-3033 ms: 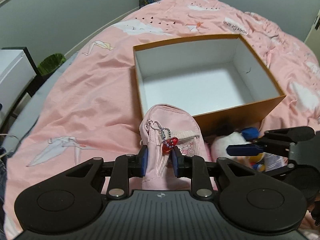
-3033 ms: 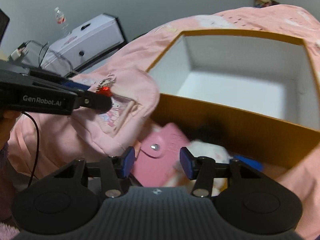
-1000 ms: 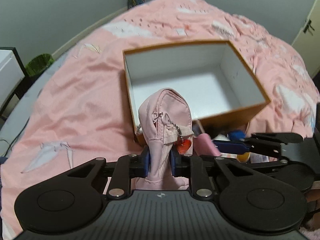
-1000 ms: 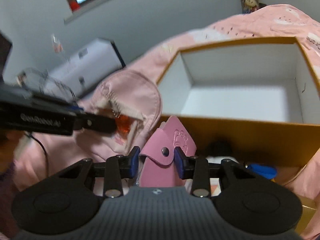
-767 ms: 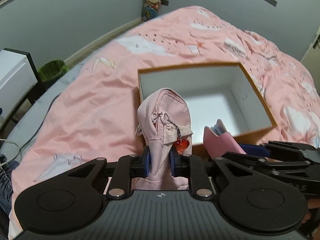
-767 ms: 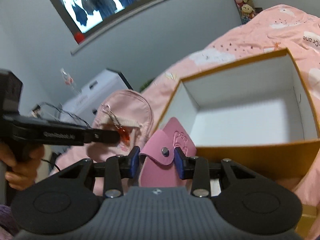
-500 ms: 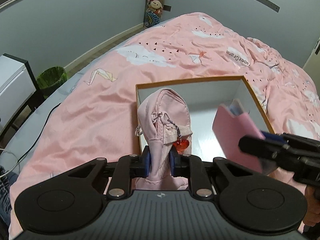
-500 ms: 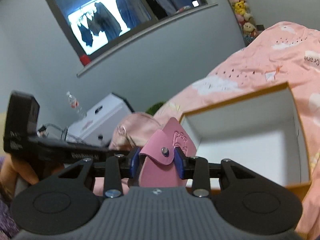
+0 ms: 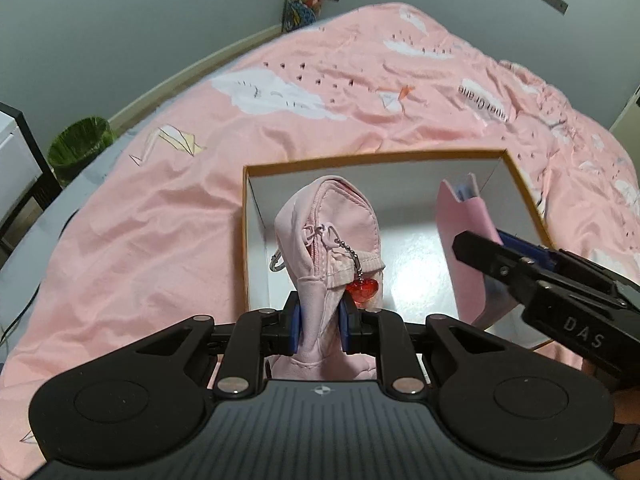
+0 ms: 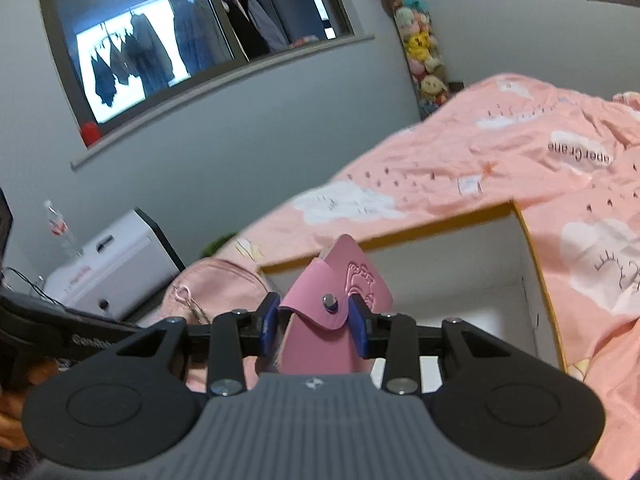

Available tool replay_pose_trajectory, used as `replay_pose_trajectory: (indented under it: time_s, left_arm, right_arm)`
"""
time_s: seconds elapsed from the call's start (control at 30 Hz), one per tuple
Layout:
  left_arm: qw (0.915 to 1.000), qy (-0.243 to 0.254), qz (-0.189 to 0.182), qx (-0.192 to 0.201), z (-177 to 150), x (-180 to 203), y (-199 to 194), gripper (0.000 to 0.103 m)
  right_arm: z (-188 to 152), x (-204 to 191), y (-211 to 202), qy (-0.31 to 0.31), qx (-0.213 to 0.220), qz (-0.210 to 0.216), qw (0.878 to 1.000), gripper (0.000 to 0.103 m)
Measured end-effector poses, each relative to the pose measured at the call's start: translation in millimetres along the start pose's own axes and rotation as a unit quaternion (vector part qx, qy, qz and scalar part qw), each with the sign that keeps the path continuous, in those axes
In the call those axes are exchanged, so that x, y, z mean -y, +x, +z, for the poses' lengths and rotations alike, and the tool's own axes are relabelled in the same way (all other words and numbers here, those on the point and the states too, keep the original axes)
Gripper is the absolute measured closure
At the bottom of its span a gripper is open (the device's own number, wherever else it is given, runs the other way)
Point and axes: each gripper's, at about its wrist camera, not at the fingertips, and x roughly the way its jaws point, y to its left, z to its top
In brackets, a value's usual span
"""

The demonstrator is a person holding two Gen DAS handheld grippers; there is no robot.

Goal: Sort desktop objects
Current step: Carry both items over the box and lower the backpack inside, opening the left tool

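An open box point(image 9: 372, 158) with orange outer walls and a white inside lies on the pink bedspread. My left gripper point(image 9: 320, 326) is shut on a pale pink zip pouch point(image 9: 328, 224) with a red heart charm point(image 9: 362, 290), held upright over the box's near left part. My right gripper point(image 10: 314, 324) is shut on a pink snap-button card holder point(image 10: 340, 304), which hangs above the box's right side point(image 9: 466, 240). In the right wrist view the pouch point(image 10: 216, 284) shows at the left, next to the box point(image 10: 532, 248).
The pink bedspread point(image 9: 140, 220) with white clouds surrounds the box. A green bin point(image 9: 78, 148) and a white cabinet point(image 10: 116, 268) stand beside the bed. A column of plush toys point(image 10: 416, 48) hangs on the wall. A window point(image 10: 192, 36) is above. A hand point(image 10: 12, 400) holds the left tool.
Both grippers have lifted and carried their items forward from in front of the box to over its opening. The card holder rose from beside the box's front wall to above the inside.
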Motion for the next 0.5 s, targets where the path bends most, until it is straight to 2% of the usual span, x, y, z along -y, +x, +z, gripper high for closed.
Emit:
replay_pose_trajectory:
  time_s: [0.23,0.5]
  left_arm:
    - [0.9991,0.018,0.011,-0.037,-6.2,4.9,29.1,0.082]
    - [0.9966,0.031,0.019,-0.074,-14.8,3.2,54.9,0.082]
  right_arm:
    - [-18.4,14.9,27.7,0.033,-0.048,0.011,0.998,0.064]
    - [-30.3,18.1,43.6,0.049,-0.076,0.024,0.996,0.064]
